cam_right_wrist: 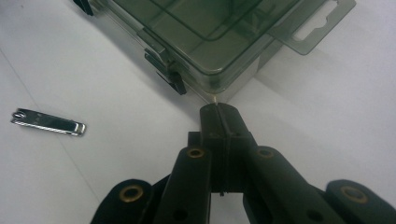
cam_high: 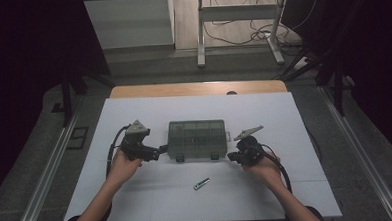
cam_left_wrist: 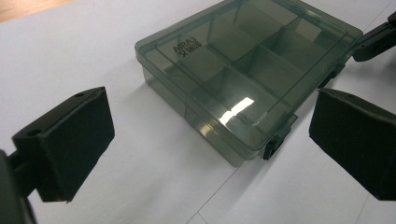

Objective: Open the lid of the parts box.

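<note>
While both hands rest on the white table, the smoky-green compartment box sits lid-down-shut at table centre, between the two grippers. Left gripper: jaws wide apart, nothing between pads; in left gripper view the box lies ahead of them, corner and one black latch nearest, not touched as far as visible. Both pads cut off by frame edges there. Right gripper: jaws pressed fully together, pads meeting w/ no gap, nothing pinched; tips just beside the box's near right corner. Contact w/ box wall — can't tell, tip hides the spot. Nail clipper lies flat on table nearer the person, well apart from box, closer to right hand. Box contents: dividers show thru lid, compartments look dark; whether anything's inside — unclear, glare + tint. Embossed lettering on lid, unreadable. Hang tab at box's right end, partly cut off in right gripper view. Surroundings beyond table very dark.
</note>
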The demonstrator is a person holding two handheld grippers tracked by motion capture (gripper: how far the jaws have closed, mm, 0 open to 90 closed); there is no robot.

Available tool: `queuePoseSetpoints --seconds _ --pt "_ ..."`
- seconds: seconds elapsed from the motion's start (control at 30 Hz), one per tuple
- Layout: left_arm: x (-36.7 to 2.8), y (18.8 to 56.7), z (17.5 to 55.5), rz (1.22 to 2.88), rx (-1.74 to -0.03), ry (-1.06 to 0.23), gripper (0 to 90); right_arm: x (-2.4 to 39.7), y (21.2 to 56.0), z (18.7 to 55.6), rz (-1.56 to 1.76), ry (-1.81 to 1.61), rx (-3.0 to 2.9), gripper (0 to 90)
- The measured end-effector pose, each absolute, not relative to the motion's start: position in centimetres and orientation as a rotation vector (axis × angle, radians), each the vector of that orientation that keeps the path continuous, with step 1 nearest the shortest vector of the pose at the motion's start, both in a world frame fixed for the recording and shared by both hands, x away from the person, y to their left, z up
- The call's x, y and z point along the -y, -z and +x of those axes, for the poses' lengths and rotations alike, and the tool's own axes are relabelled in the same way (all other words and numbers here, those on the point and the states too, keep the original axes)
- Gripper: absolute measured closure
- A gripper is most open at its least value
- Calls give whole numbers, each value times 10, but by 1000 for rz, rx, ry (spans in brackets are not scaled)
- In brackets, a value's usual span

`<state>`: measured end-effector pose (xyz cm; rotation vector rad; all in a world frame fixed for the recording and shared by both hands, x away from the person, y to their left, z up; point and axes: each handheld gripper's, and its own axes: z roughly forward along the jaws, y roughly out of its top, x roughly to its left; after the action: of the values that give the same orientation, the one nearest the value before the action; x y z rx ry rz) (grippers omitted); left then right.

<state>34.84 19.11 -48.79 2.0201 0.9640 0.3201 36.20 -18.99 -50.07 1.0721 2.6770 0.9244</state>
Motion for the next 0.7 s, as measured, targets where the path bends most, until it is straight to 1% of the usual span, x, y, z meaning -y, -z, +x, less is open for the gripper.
queuePoseSetpoints --seconds 0.27,0.7 --pt "-193 494 346 2029 -925 -334 13 187 507 365 1050 -886 -2695 888" --pt "-197 500 342 2010 -935 -322 7 184 507 366 1033 -889 -2688 887"
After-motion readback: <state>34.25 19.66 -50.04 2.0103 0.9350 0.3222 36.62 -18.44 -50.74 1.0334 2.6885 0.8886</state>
